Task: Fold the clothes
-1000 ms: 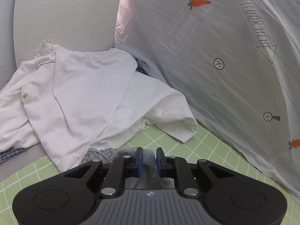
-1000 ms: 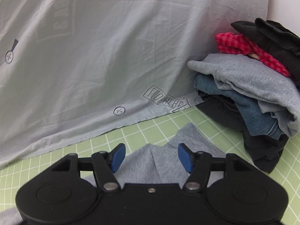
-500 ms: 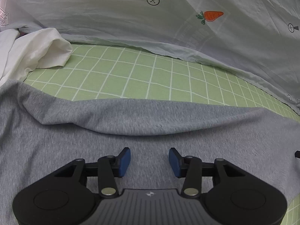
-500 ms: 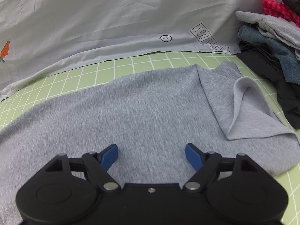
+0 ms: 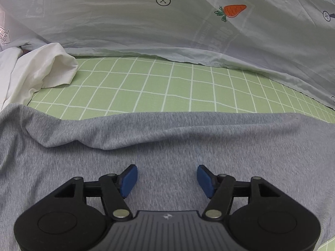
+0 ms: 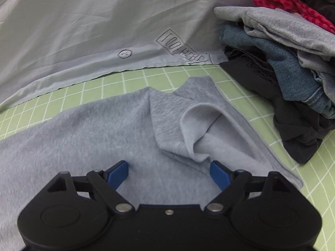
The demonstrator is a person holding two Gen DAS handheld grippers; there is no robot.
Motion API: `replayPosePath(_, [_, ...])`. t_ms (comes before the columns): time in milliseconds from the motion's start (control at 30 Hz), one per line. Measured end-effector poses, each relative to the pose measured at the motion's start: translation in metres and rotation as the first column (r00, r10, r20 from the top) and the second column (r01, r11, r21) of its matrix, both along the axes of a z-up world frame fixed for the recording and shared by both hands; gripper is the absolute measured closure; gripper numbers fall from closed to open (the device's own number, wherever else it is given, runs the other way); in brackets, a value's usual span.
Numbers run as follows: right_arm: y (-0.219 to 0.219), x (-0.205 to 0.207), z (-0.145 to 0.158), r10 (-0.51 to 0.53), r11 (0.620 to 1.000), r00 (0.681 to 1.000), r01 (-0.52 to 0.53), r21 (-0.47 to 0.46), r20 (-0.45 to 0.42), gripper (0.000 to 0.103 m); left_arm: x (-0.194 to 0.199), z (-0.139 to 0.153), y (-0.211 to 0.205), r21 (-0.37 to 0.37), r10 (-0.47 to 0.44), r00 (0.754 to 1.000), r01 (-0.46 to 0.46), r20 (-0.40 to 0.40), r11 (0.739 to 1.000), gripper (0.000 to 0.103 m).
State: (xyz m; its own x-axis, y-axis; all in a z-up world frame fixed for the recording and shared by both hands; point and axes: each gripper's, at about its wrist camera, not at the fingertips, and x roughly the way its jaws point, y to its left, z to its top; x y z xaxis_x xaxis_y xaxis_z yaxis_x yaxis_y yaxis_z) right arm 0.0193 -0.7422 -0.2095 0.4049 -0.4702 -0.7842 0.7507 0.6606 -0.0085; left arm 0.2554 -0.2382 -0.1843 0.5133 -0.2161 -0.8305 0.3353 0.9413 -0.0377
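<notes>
Item, nearest: left gripper, blue pads parted, nothing clamped; its jaws have just been opening, and only flat cloth is seen below the gap. Right gripper, likewise released and spread wide, jaws also just opened, no fabric pinched between them.

Item, beneath both: heather-grey knit jersey garment, now laid out across the green white-gridded mat, where a second earlier it hung bunched at the grippers. This is judged to mean the spreading step is done and the first fold is due.

Item, far: pale grey printed sheet with carrot and arrow motifs, draped along the mat's far edge.

Shown by the left view only: crumpled white cotton garment, far left. Shown by the right view only: the grey garment's turned-over sleeve, and a stack of folded denim, grey, red-checked and black clothes at far right.
</notes>
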Motion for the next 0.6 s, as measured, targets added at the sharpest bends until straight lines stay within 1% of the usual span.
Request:
replayPosePath(33, [-0.016, 0.004, -0.001, -0.021, 1.0, 1.0, 0.021, -0.008, -0.005, 0.012, -0.003, 0.0, 0.003, 0.002, 0.008, 1.0, -0.008, -0.003, 1.0, 0.037])
replayPosePath(100, [-0.043, 0.012, 0.0, -0.067, 0.997, 0.998, 0.067, -0.024, -0.014, 0.014, -0.009, -0.001, 0.008, 0.01, 0.028, 1.0, -0.028, -0.008, 1.0, 0.037])
replayPosePath(133, [-0.054, 0.015, 0.002, -0.093, 0.995, 0.996, 0.093, -0.033, -0.014, 0.016, -0.012, -0.001, 0.011, 0.013, 0.039, 0.999, -0.039, -0.01, 0.999, 0.036])
replayPosePath(167, [-0.065, 0.018, 0.004, -0.119, 0.992, 0.993, 0.118, -0.043, -0.014, 0.021, -0.015, -0.001, 0.014, 0.015, 0.048, 0.999, -0.048, -0.01, 0.999, 0.036])
replayPosePath(200, [-0.076, 0.022, 0.006, -0.144, 0.988, 0.989, 0.143, -0.053, -0.014, 0.022, -0.016, -0.001, 0.015, 0.016, 0.051, 0.999, -0.051, -0.009, 0.999, 0.036])
replayPosePath(267, [-0.082, 0.018, 0.017, -0.153, 0.986, 0.988, 0.155, -0.067, 0.033, 0.023, -0.02, -0.001, 0.017, 0.021, 0.052, 0.999, -0.052, -0.007, 0.998, 0.035])
replayPosePath(333, [-0.075, 0.007, 0.027, -0.155, 0.984, 0.985, 0.161, -0.075, 0.081, 0.024, -0.022, -0.001, 0.016, 0.036, 0.051, 0.999, -0.051, -0.001, 0.998, 0.033])
replayPosePath(400, [-0.06, -0.005, 0.035, -0.151, 0.983, 0.981, 0.162, -0.088, 0.119, 0.028, -0.024, -0.002, 0.013, 0.052, 0.052, 0.999, -0.053, 0.005, 0.997, 0.03])
replayPosePath(433, [-0.051, -0.011, 0.036, -0.139, 0.984, 0.983, 0.151, -0.094, 0.12, 0.032, -0.025, -0.003, 0.011, 0.057, 0.057, 0.998, -0.058, 0.007, 0.997, 0.029])
replayPosePath(467, [-0.042, -0.018, 0.036, -0.125, 0.986, 0.985, 0.137, -0.099, 0.119, 0.041, -0.026, -0.004, 0.009, 0.063, 0.062, 0.998, -0.063, 0.01, 0.996, 0.028])
replayPosePath(500, [-0.033, -0.025, 0.037, -0.111, 0.987, 0.987, 0.123, -0.103, 0.117, 0.046, -0.026, -0.004, 0.008, 0.066, 0.067, 0.998, -0.067, 0.011, 0.996, 0.027])
replayPosePath(533, [-0.026, -0.031, 0.036, -0.097, 0.989, 0.988, 0.108, -0.097, 0.117, 0.053, -0.026, -0.004, 0.007, 0.069, 0.071, 0.997, -0.071, 0.011, 0.995, 0.026])
replayPosePath(600, [-0.016, -0.04, 0.032, -0.077, 0.994, 0.988, 0.086, -0.063, 0.133, 0.053, -0.027, -0.004, 0.006, 0.072, 0.078, 0.997, -0.079, 0.011, 0.994, 0.026])
